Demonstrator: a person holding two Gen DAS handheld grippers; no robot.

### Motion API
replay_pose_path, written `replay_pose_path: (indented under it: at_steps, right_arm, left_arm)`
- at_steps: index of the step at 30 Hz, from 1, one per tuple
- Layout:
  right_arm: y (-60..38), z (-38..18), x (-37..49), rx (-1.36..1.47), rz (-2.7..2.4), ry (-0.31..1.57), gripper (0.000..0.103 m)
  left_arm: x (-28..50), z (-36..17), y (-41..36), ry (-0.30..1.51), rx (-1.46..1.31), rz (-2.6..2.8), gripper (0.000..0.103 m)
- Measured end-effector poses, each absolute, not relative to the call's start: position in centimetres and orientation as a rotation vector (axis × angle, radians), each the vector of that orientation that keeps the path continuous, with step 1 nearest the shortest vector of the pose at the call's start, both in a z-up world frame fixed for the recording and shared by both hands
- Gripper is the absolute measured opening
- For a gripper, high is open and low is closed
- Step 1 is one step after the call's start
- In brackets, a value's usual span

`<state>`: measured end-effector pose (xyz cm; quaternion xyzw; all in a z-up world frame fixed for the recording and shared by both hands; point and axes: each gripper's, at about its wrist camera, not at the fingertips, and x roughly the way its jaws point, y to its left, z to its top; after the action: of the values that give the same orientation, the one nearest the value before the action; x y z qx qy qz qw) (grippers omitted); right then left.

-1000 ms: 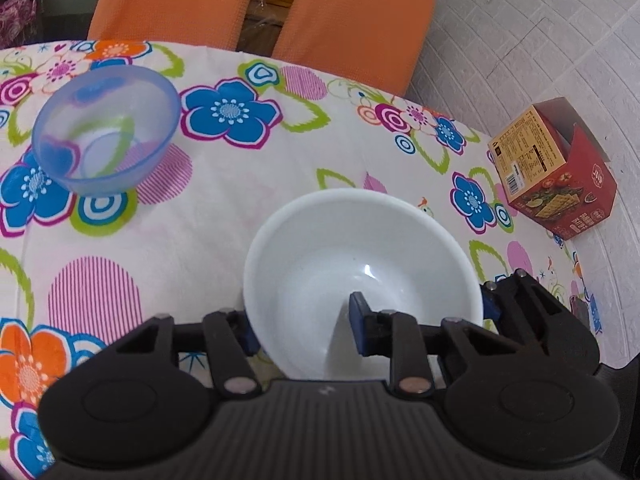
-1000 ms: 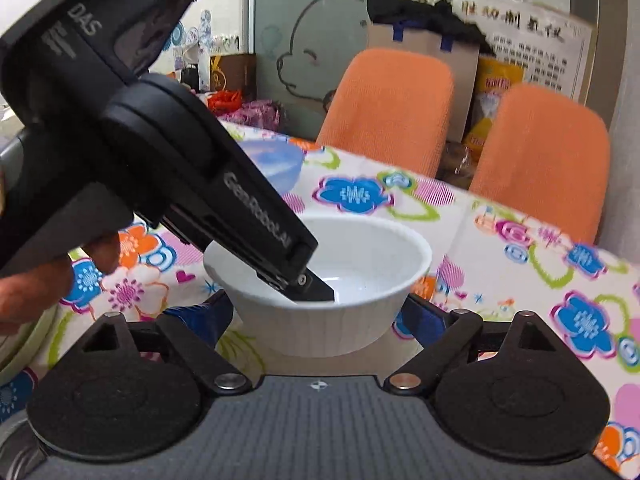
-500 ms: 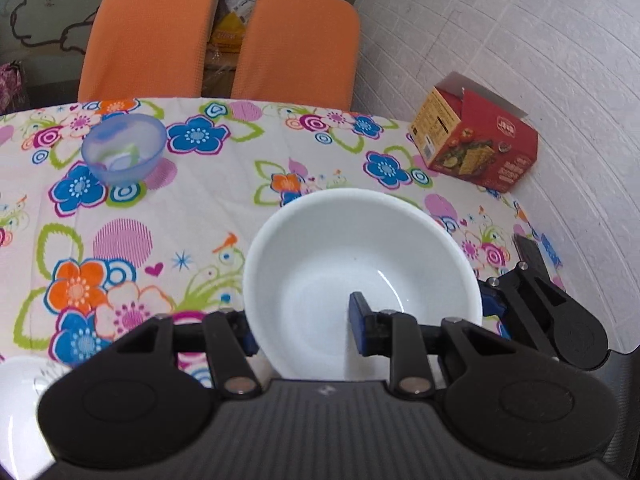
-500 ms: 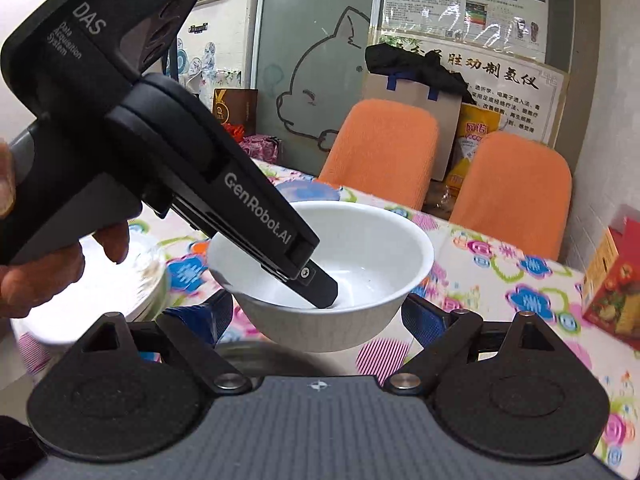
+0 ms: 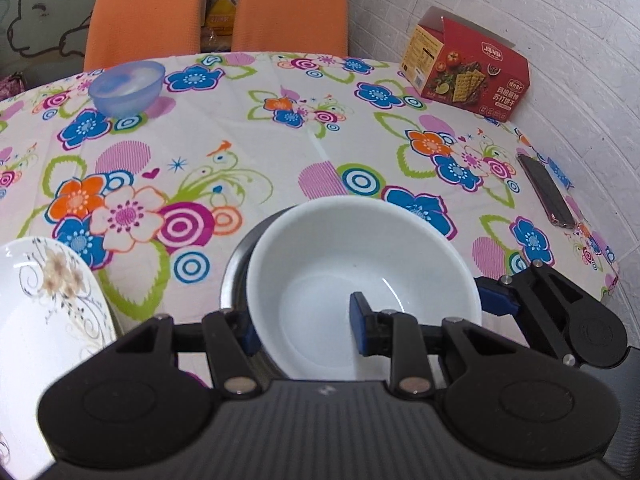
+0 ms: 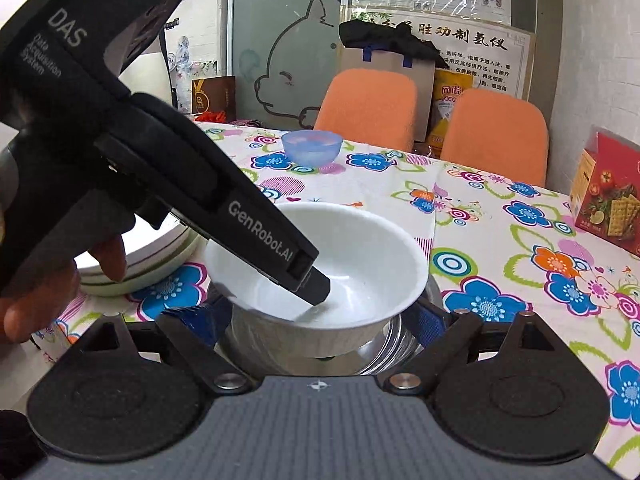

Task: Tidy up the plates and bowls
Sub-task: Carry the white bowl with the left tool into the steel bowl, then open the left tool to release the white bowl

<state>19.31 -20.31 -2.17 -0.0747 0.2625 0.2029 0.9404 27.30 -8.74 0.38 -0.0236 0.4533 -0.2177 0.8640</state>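
Looked like a home dining area, w/ a table (image 5: 280, 152) under a bright flower-print cloth and two orange padded chairs (image 6: 368, 108) pushed up on the far side. Household bits sat around: a red cracker box (image 5: 468, 68) by the white brick-pattern wall (image 5: 540, 8), a phone (image 5: 546, 190) near the table edge, bowls and plates on the cloth, e.g. a blue plastic bowl (image 6: 312, 146). Behind the chairs were a frosted glass panel w/ a cartoon cat outline (image 6: 288, 64), a Chinese-text poster (image 6: 460, 44) and a paper bag (image 6: 384, 60).

metal bowl (image 5: 236, 264) mostly hidden (under white bowl (image 5: 360, 264))
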Motion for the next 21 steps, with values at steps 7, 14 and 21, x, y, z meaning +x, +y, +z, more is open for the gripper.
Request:
replay_pose_path:
  at_steps: [7,14,21]
  right_arm:
    - [-21.3,-2.5,17.2,-0.144,0.344,0.53,0.08]
    - [-22.5,-2.6,13.1,-0.021,0.301,0.527,0.081]
    - [-23.0,-1.6,13.4,-0.004,0.241,0.474,0.081]
  left_arm:
    - [26.7,1.0,-7.5,0.917,-0.1,-0.461,0.046]
    - [25.5,1.7,-6.2,0.879,-0.12,-0.45,0.052]
    - [24.7,2.6,-5.1,0.851,-0.139,-0.451,0.058]
